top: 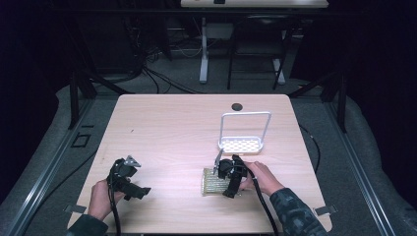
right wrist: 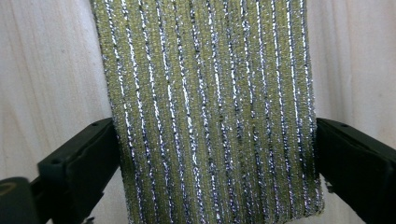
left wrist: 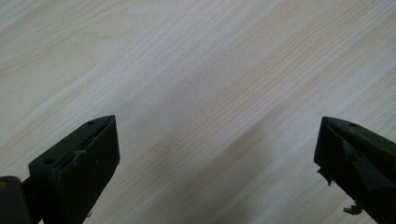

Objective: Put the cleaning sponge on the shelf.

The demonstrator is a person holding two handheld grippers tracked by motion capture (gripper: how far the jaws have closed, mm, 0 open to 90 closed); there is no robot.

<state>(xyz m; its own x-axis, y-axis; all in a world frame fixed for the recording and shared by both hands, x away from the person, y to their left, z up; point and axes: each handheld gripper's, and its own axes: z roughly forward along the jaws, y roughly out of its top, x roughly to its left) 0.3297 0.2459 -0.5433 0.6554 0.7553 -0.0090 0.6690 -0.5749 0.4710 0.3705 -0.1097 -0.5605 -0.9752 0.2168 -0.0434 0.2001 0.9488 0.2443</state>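
On the table (top: 162,128), our right gripper (right wrist: 215,154) straddles the scouring pad (right wrist: 210,107), jaws spread, not yet clamped; left gripper (left wrist: 217,158) idles open. Lifting remains.

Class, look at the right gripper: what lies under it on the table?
A green scouring pad with silver stripes lies flat on the wooden table, between the right gripper's open jaws. The table beneath the pad is covered.
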